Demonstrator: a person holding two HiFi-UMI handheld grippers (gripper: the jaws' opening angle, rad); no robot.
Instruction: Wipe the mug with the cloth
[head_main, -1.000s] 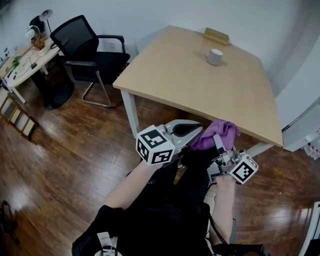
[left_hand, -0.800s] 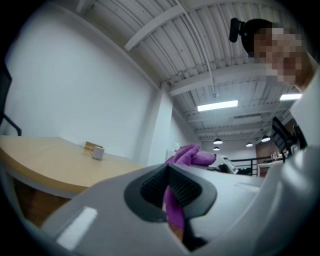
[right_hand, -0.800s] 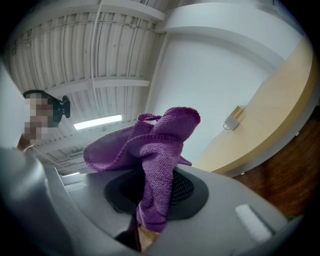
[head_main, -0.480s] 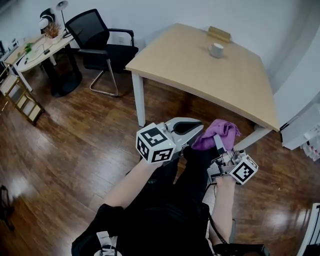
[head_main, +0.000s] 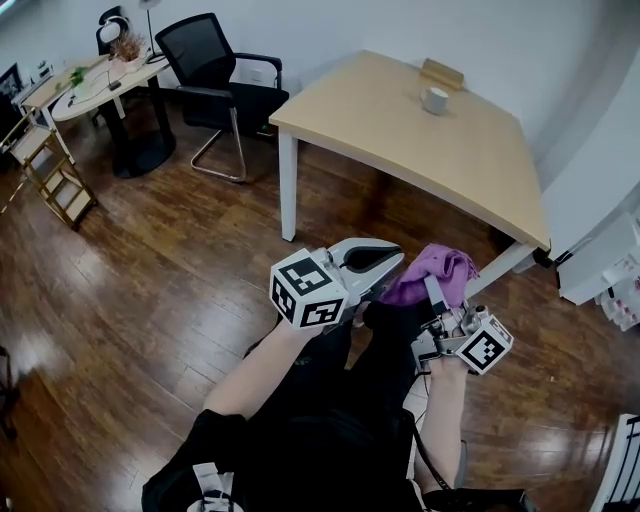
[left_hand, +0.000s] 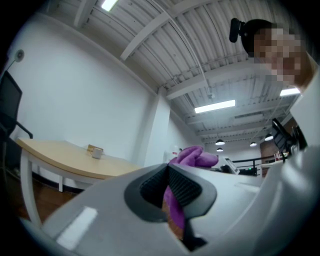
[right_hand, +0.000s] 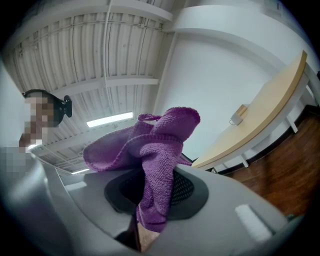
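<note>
A small white mug (head_main: 434, 99) stands near the far edge of the light wooden table (head_main: 400, 140); it also shows as a small mug (left_hand: 97, 154) in the left gripper view and a mug (right_hand: 235, 120) in the right gripper view. Both grippers hang in front of the person's body, well short of the table. My right gripper (head_main: 432, 290) is shut on a purple cloth (head_main: 440, 265), which bunches up above the pads (right_hand: 185, 187). My left gripper (head_main: 392, 262) is shut beside it, with nothing seen in its pads. The cloth (left_hand: 192, 156) shows just beyond its jaws.
A wooden block (head_main: 441, 73) lies behind the mug. A black office chair (head_main: 220, 60) stands left of the table, then a white desk (head_main: 90, 85) with a lamp and a plant, and a wooden step shelf (head_main: 55, 170). A white cabinet (head_main: 600, 270) stands at right. The floor is dark wood.
In the head view the table, chair and desk have slid right and slightly up, with more of the desk and shelf showing. Both grippers keep their pose and the cloth stays gripped.
</note>
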